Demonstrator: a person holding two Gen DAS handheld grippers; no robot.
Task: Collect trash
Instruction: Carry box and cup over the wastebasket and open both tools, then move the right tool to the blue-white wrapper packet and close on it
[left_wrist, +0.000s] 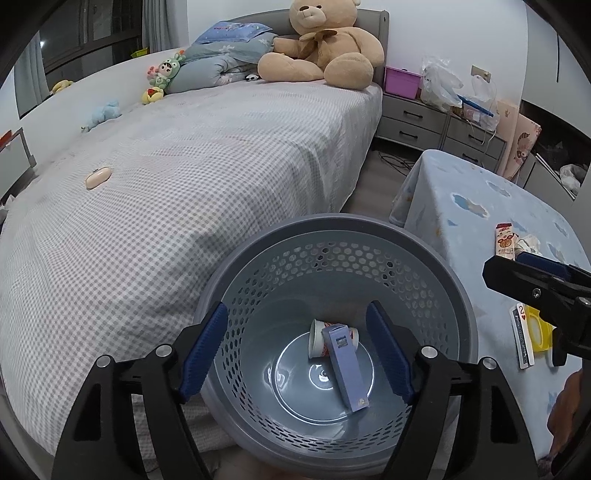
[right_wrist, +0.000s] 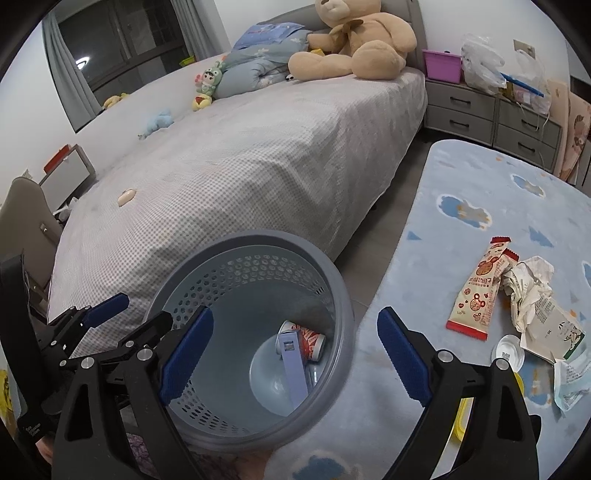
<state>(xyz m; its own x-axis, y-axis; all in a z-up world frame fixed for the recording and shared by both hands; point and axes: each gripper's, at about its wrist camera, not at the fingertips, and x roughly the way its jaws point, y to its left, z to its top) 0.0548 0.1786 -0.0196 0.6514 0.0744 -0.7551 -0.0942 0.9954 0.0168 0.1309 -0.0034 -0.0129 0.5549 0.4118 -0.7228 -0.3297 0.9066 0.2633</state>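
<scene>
Basket (left_wrist: 332, 236) sits low centre of left view, between bed (left_wrist: 184, 166) edge and counter (right_wrist: 461, 221) edge, floor strip beyond. Left tongs (left_wrist: 297, 350) spread wide above basket mouth, holding nothing. Inside: purple box (left_wrist: 345, 369), long axis running bottom-right to upper-left, lying over tipped paper cup (left_wrist: 317, 338). Right tongs (right_wrist: 295, 358) wide too, one finger over basket, other over counter. Right view alone shows full litter at frame right: snack wrapper (right_wrist: 476, 291) pointing up-frame, crumpled paper (right_wrist: 528, 284), small lid (right_wrist: 509, 352).
</scene>
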